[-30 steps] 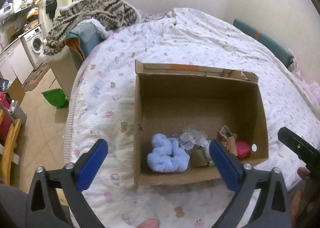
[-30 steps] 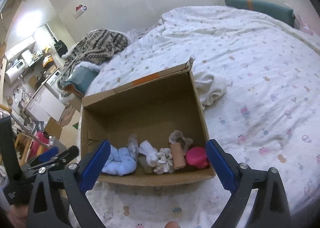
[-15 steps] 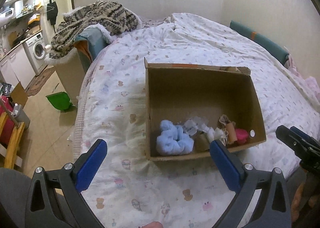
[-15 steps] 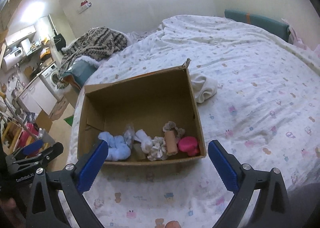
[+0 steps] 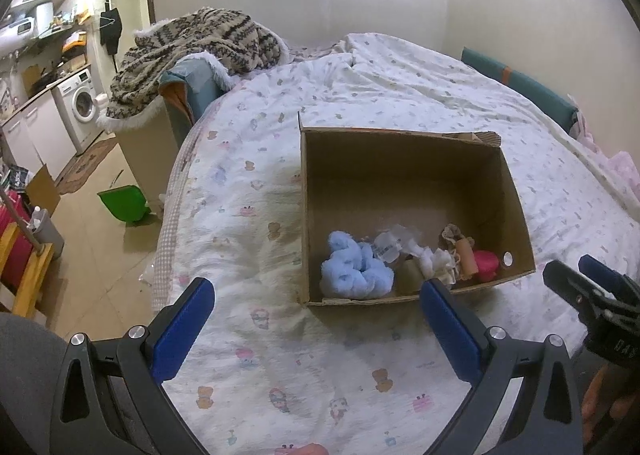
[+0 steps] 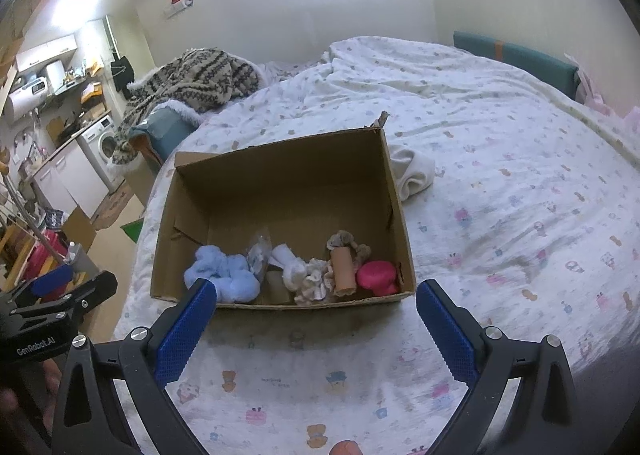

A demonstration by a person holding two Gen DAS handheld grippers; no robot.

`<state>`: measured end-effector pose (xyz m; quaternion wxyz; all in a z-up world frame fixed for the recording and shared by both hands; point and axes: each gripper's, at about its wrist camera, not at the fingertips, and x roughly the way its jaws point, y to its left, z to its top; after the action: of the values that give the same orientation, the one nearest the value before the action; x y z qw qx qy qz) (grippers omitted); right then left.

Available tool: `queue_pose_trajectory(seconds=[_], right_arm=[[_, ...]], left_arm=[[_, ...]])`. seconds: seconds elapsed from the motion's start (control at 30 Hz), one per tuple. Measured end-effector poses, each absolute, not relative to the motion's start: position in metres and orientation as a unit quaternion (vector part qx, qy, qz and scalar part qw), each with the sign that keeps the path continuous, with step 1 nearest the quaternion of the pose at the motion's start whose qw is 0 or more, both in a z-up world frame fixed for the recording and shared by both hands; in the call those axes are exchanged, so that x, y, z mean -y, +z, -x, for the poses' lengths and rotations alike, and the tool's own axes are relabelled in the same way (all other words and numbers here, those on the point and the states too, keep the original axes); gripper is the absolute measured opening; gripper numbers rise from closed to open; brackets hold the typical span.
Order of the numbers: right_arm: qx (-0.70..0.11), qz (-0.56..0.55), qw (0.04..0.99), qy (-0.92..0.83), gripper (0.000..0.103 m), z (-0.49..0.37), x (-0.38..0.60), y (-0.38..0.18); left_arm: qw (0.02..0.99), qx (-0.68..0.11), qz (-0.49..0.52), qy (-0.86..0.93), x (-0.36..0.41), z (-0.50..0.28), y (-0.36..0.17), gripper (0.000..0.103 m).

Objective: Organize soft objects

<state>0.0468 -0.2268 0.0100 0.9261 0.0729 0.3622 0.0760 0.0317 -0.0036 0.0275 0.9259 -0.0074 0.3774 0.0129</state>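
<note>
So: soft items sit in a row along the near wall of the cardboard box (image 6: pixel 280 191), all inside, none outside except one. Left to right in the right wrist view: fluffy light-blue piece (image 6: pixel 224 275), clear crinkly plastic pouch (image 6: pixel 259 255) leaning upright against it, white rolled sock (image 6: pixel 290 265), cream scrunchie (image 6: pixel 314 283), tan rolled cloth (image 6: pixel 343 269) standing roughly upright with a brown-grey scrunchie (image 6: pixel 346 241) behind it, then a pink rounded item (image 6: pixel 378 275) in the right corner. Neighbours touch or nearly touch; a dull beige lump sits low between the blue piece and the sock, can't tell what it is. Rest of box floor is bare cardboard. Box is open-topped, sits on the bed (image 6: pixel 500 183) over a white quilt with small cartoon prints, near the foot edge. A white folded cloth (image 6: pixel 412 171) lies on the quilt just outside the box's right wall, touching it or very close. Left gripper (image 5: pixel 316 315) hovers in front of the box's near-left corner, blue pads spread wide, nothing between them. Right gripper (image 6: pixel 316 315) hovers in front of the near wall, also spread wide and empty. Each gripper shows at the edge of the other's view. Further out: patterned knit blanket (image 5: pixel 192 43) heaped at the bed's far-left corner, green dustpan (image 5: pixel 124 203) on the floor, washing machine (image 5: pixel 80 103) by the wall.
</note>
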Motion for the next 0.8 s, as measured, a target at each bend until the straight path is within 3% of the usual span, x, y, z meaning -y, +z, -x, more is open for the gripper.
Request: queue_pose_trajectory(seconds=[0.8], right_arm=[[-0.377,-0.062,0.921,0.069,0.103,-0.059,0.221,-0.005]], left_arm=[[0.921,-0.387,0.031,0.005,0.002,-0.035,0.021,0.102]])
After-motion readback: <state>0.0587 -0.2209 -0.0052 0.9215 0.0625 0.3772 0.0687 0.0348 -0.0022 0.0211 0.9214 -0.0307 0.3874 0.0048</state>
